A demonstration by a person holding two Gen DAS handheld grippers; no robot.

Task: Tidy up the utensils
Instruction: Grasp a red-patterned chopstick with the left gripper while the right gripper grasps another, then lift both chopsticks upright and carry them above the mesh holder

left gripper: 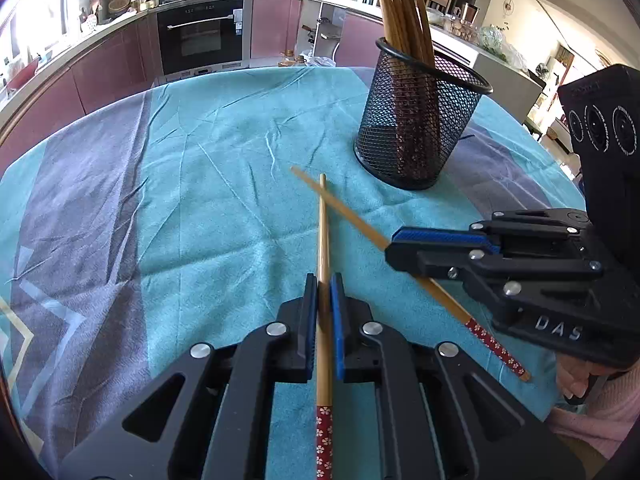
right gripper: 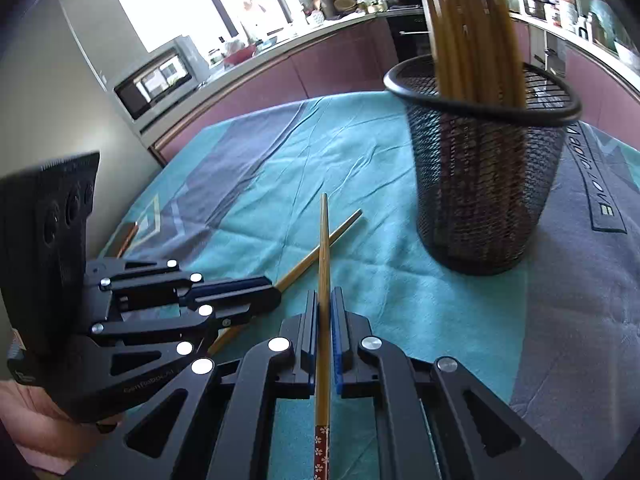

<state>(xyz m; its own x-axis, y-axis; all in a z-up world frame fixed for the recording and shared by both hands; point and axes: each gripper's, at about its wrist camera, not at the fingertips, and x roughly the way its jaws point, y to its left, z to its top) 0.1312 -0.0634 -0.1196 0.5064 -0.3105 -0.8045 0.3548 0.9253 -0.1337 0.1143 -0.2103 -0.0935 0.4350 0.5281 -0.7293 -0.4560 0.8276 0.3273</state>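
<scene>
Two loose chopsticks (left gripper: 323, 240), one mesh holder (left gripper: 420, 120)

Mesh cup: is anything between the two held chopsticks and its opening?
Nothing visible on the cloth blocks the way. The mesh cup already holds a bundle of chopsticks leaning to one side of the opening. The left gripper and right gripper chopsticks cross near their tips.

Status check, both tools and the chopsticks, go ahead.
Left tool shut on chopstick. Right tool shut on second chopstick. Shafts crossed. Mesh holder ahead, unobstructed.
</scene>
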